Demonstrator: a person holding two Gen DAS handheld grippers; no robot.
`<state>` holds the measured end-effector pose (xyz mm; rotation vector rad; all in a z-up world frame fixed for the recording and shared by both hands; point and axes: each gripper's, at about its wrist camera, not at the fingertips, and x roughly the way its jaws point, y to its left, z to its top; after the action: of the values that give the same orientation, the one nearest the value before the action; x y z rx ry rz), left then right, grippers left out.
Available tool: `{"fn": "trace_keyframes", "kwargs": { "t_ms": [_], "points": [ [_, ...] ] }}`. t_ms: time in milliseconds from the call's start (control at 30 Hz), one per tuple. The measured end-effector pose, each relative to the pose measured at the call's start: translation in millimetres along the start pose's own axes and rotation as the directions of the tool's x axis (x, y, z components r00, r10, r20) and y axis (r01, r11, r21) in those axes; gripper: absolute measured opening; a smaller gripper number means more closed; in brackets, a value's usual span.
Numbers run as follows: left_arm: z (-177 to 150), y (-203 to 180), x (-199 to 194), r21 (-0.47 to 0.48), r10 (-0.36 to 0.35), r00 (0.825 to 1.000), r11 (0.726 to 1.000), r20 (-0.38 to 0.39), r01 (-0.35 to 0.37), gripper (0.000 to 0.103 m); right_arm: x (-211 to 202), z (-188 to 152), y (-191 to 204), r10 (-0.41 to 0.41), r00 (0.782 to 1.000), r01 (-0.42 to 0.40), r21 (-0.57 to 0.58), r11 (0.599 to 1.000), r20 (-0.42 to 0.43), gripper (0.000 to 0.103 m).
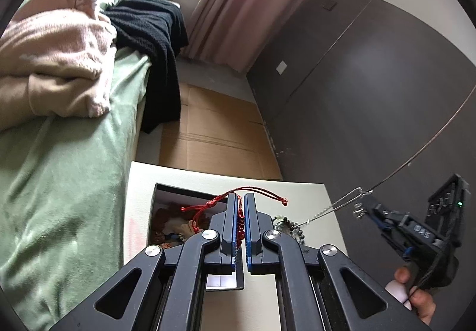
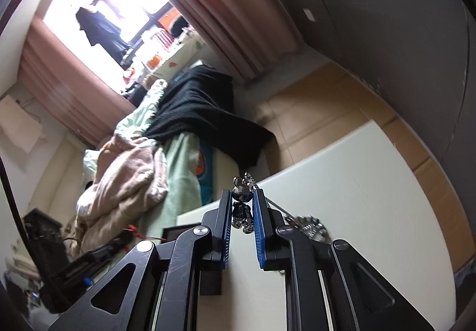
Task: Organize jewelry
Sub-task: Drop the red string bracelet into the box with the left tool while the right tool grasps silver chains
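A: Red cord bracelet (image 1: 238, 209) where?
B: Pinched in left gripper (image 1: 241, 222), fingers nearly closed, above open black box (image 1: 166, 206) on white bench (image 1: 297, 191).
A: And right gripper (image 2: 242, 206)?
B: Fingers narrow, clamping silver figure pendant (image 2: 242, 197); chain (image 2: 309, 226) hanging to bench.

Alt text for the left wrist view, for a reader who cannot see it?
The left tool is shut on a red beaded cord bracelet above an open black box on a cream table. Right, the other tool holds a silver chain.
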<state>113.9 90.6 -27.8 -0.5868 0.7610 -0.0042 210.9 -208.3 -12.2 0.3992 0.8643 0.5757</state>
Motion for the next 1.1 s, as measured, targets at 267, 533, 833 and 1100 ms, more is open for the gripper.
{"fn": "trace_keyframes", "kwargs": {
  "t_ms": [267,533,833,1100],
  "points": [
    [0,15,13,-0.019,0.036,0.997,0.999,-0.068,-0.038,0.023,-30,10,53,0.031,0.998,-0.027,-0.073,0.997,0.061,0.015],
    [7,23,-16,-0.044,-0.009,1.0,0.999,0.013,0.009,0.06,-63,25,117,0.049,0.991,-0.025,-0.191,0.981,0.122,0.015],
    [16,37,-40,-0.071,-0.034,0.998,0.997,0.06,0.038,0.06,-116,47,199,0.077,0.968,0.007,-0.331,0.944,0.239,0.015],
    [22,54,-59,-0.113,-0.052,0.993,0.992,0.107,0.064,0.06,-131,47,262,0.117,0.959,0.005,-0.429,0.903,0.257,0.015]
  ]
}}
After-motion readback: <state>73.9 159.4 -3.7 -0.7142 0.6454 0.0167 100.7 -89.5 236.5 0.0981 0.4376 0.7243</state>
